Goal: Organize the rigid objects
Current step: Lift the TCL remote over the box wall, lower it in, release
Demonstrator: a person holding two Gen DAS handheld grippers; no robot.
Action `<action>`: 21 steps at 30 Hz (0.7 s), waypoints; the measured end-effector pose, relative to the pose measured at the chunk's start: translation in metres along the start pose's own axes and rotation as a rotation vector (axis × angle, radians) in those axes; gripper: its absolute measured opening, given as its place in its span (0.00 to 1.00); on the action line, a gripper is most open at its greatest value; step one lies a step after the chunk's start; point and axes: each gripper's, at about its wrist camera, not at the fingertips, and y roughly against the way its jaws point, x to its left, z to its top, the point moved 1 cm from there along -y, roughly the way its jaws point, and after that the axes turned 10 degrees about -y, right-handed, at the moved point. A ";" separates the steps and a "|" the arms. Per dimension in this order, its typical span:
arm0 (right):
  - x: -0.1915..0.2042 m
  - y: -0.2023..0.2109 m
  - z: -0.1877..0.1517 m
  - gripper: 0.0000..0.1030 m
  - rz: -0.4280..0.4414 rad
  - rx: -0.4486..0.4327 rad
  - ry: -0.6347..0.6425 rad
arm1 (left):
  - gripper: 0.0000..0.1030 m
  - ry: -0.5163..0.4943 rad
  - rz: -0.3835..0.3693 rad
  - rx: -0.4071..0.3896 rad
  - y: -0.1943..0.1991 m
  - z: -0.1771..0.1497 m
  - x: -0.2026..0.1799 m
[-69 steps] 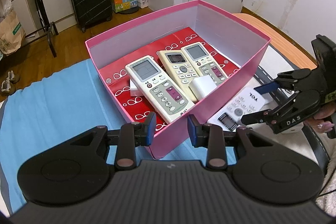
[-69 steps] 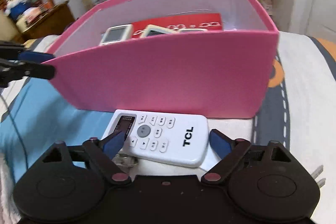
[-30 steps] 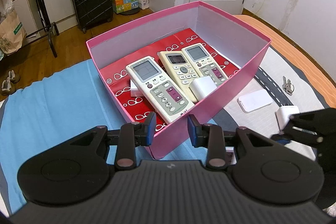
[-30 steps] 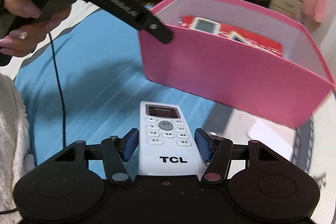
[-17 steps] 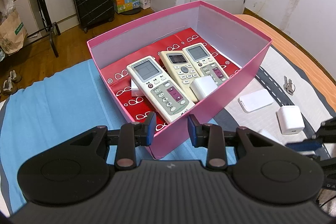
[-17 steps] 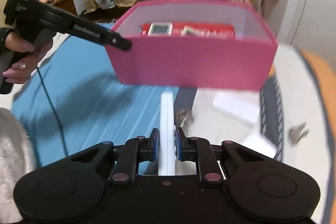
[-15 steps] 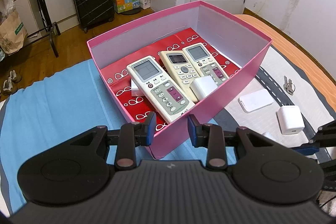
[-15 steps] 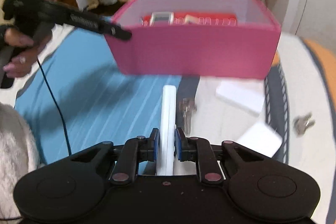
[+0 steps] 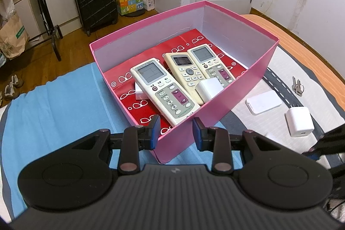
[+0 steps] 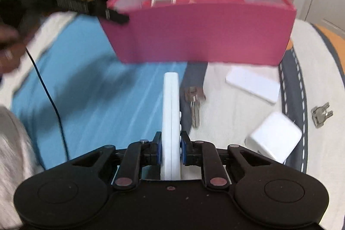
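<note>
My right gripper [image 10: 170,151] pinches the white TCL remote [image 10: 171,113] edge-on, above the bed, short of the pink box [image 9: 224,109]. I should lift over the near wall, then lay it flat beside the three remotes [image 9: 183,83]. Left gripper [image 9: 175,133] fingers spread, empty.

No readable text; remote [image 9: 165,89] button labels too small.
</note>
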 end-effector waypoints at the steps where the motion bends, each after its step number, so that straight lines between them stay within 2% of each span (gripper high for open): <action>1: -0.001 0.008 0.004 0.19 0.010 -0.025 -0.019 | 0.31 0.001 -0.001 0.000 0.000 0.000 0.000; 5: -0.004 0.043 0.025 0.19 0.041 -0.118 -0.063 | 0.31 0.005 -0.005 0.000 0.001 0.000 0.002; 8: -0.002 0.068 0.048 0.19 0.142 -0.144 -0.094 | 0.31 0.006 -0.006 0.001 0.001 0.000 0.003; 10: 0.008 0.083 0.066 0.19 0.216 -0.171 -0.079 | 0.31 0.005 -0.005 0.001 0.001 0.000 0.003; 12: 0.020 0.090 0.082 0.19 0.247 -0.199 -0.036 | 0.31 0.008 -0.006 0.002 0.000 0.000 0.003; 14: 0.031 0.088 0.102 0.19 0.225 -0.225 0.011 | 0.31 0.008 -0.006 0.002 0.001 0.000 0.004; 17: 0.035 0.061 0.136 0.19 0.098 -0.218 0.022 | 0.31 0.010 -0.008 -0.001 0.001 0.000 0.004; 19: 0.031 0.032 0.159 0.19 0.017 -0.181 -0.022 | 0.31 0.015 -0.015 -0.006 0.000 0.000 0.006; 21: 0.028 0.007 0.178 0.19 -0.006 -0.142 -0.044 | 0.31 0.017 -0.020 -0.009 0.001 -0.001 0.007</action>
